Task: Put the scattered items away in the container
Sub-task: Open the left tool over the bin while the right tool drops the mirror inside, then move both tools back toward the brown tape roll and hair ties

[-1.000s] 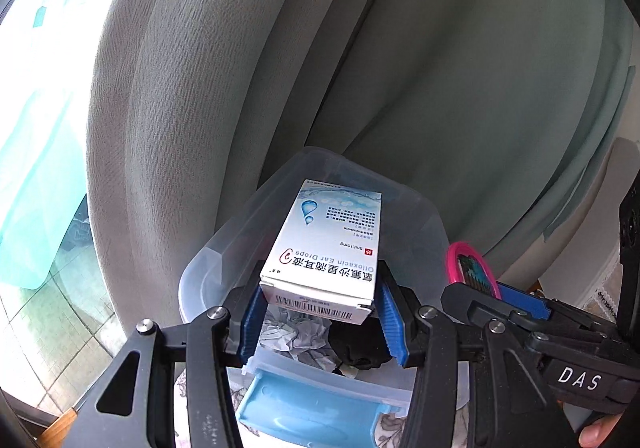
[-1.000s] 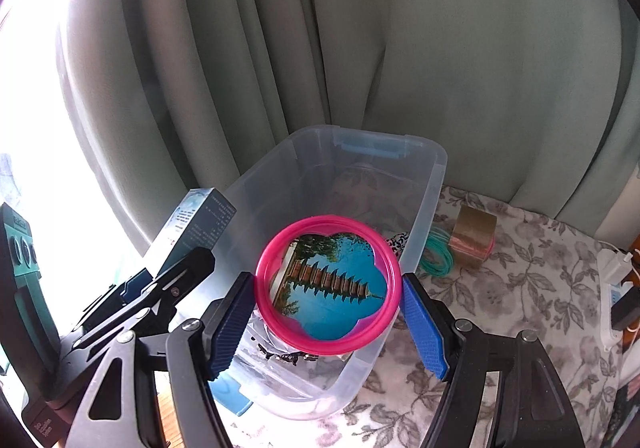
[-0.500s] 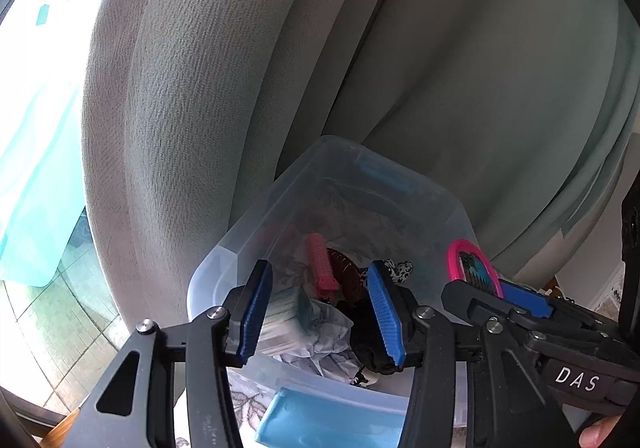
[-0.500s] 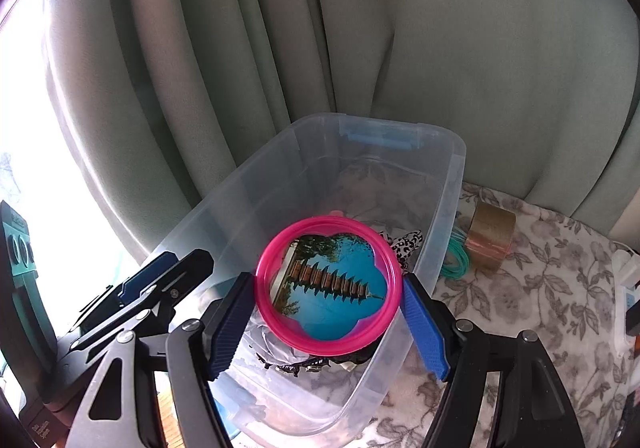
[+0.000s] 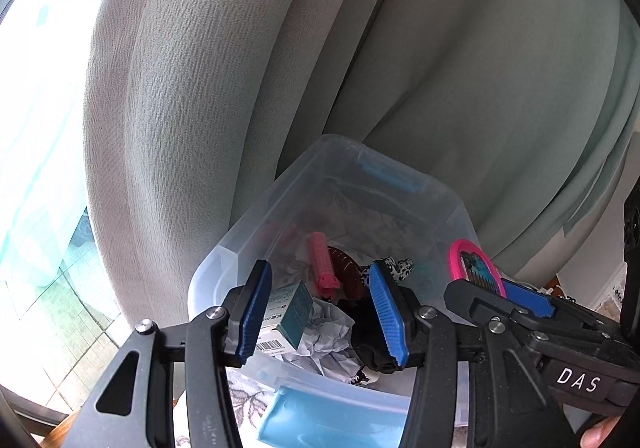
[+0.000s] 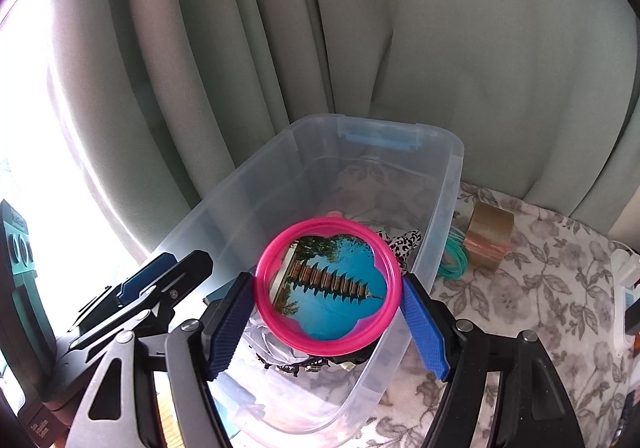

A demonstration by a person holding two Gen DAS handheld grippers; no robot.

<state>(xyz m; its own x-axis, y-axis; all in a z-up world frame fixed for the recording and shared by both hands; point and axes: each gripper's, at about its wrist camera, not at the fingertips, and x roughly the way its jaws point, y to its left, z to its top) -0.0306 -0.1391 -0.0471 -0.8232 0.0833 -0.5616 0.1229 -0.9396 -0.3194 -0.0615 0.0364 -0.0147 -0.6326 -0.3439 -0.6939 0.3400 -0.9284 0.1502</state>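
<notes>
A clear plastic bin (image 5: 456,208) (image 6: 448,184) stands on the flowered cloth by the curtain. My left gripper (image 5: 316,312) is open and empty above the bin's near end. The white and blue medicine box (image 5: 286,308) lies in the bin on crumpled paper (image 5: 328,344), near a pink hair roller (image 5: 322,260) and a brown clip (image 5: 348,268). My right gripper (image 6: 328,316) is shut on a round pink-rimmed mirror (image 6: 328,284) with a pagoda picture, held over the bin. The mirror also shows in the left wrist view (image 5: 476,266).
A roll of brown tape (image 6: 486,234) and a coil of green bands (image 6: 452,258) lie on the flowered cloth (image 6: 540,288) right of the bin. Grey-green curtains (image 6: 360,28) hang close behind. A window is at the left. White objects sit at the far right edge.
My left gripper opened and let go of the medicine box, which dropped into the bin. My right gripper moved a little further over the bin, still holding the mirror.
</notes>
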